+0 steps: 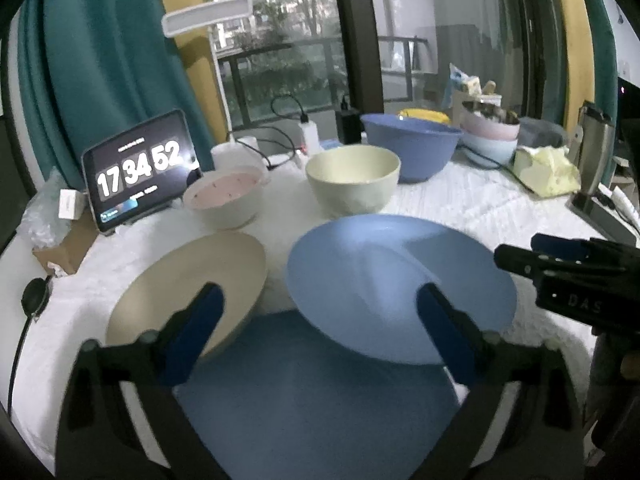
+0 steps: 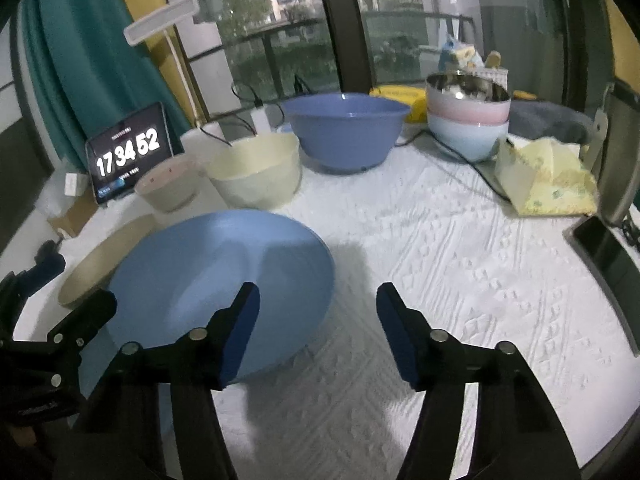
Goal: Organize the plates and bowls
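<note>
A light blue plate (image 1: 400,284) lies tilted, its near edge resting over a darker blue plate (image 1: 316,396); it shows in the right wrist view (image 2: 224,280) too. A beige plate (image 1: 188,284) lies to its left, its edge showing in the right wrist view (image 2: 108,256). Behind stand a pink-lined bowl (image 1: 226,196), a cream bowl (image 1: 354,178) and a large blue bowl (image 1: 412,144). My left gripper (image 1: 320,312) is open, its fingers straddling the plates. My right gripper (image 2: 318,320) is open and empty, just right of the light blue plate.
A tablet clock (image 1: 140,172) stands at the back left beside a cardboard box (image 1: 68,244). Stacked pink and pale blue bowls (image 2: 468,120) with a steel bowl stand at the back right. A yellow cloth (image 2: 544,180), a metal appliance (image 2: 616,152) and cables lie at the right.
</note>
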`<state>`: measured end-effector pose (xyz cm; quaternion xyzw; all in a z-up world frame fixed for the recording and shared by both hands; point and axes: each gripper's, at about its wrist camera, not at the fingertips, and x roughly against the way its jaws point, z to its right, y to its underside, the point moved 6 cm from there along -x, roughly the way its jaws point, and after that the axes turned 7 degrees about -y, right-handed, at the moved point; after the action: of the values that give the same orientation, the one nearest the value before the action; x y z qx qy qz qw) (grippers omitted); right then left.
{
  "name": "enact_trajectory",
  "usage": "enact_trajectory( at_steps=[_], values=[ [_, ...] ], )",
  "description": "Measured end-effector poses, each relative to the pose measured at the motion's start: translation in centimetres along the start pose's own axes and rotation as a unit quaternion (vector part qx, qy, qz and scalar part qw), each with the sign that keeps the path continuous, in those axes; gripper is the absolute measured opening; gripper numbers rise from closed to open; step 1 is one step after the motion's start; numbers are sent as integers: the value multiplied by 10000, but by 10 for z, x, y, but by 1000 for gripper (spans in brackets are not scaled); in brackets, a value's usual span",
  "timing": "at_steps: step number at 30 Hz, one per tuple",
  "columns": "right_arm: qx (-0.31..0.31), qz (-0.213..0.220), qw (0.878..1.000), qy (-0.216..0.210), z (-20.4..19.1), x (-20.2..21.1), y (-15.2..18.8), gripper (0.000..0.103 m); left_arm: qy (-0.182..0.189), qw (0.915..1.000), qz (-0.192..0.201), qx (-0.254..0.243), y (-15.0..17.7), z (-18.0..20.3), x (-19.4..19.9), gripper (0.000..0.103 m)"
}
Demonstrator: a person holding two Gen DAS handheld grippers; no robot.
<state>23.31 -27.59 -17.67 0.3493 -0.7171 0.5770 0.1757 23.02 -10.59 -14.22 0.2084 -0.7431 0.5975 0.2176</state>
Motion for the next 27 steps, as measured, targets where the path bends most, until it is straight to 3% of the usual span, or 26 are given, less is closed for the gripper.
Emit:
enact_trajectory(
  at_steps=[6, 10, 16, 27],
  values=[
    [-250, -316, 9989, -245, 7, -17, 4, 58, 32, 9994, -334, -107, 5, 8, -19, 77],
    [-213, -463, 9984, -239, 8, -25, 7, 42, 61, 9985, -503, -194, 9, 14, -27, 64],
    [-249, -564, 9975, -352, 10, -32, 9, 27, 34, 9978, -573, -320, 11, 23, -29, 62],
    [-288, -340, 9988, -207, 23, -15, 3, 25, 191, 9974, -596, -363, 7, 39, -24, 62]
  ],
)
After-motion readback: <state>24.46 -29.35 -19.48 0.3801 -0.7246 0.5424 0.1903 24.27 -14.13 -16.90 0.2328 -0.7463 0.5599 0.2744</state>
